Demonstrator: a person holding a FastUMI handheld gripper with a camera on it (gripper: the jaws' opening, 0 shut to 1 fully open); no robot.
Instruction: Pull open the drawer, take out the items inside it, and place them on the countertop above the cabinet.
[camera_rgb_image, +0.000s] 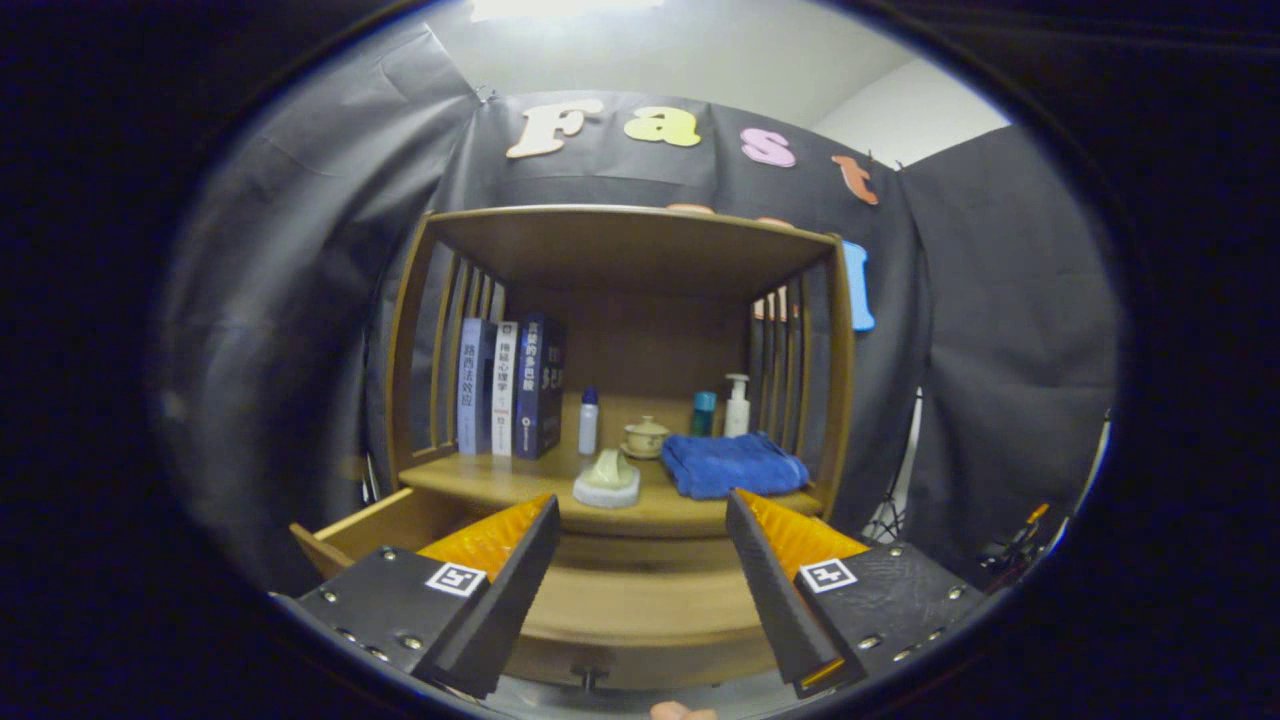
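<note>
My claw (640, 545) hung with its fingers spread apart, gripping nothing. Directly under and between them lay the pulled-out drawer (640, 605). Just beyond, on the countertop (480, 478), sat a pale item (607, 479) beside a blue towel (732, 464).

The drawer (640, 600) is standing pulled out beneath the parted jaws; beyond them, on the bench (480, 478), a soap dish (607, 480) is sitting ahead-left and a towel (730, 463) ahead-right; books (510, 388) are standing farther left; bottles (737, 405) are standing behind the towel.
</note>
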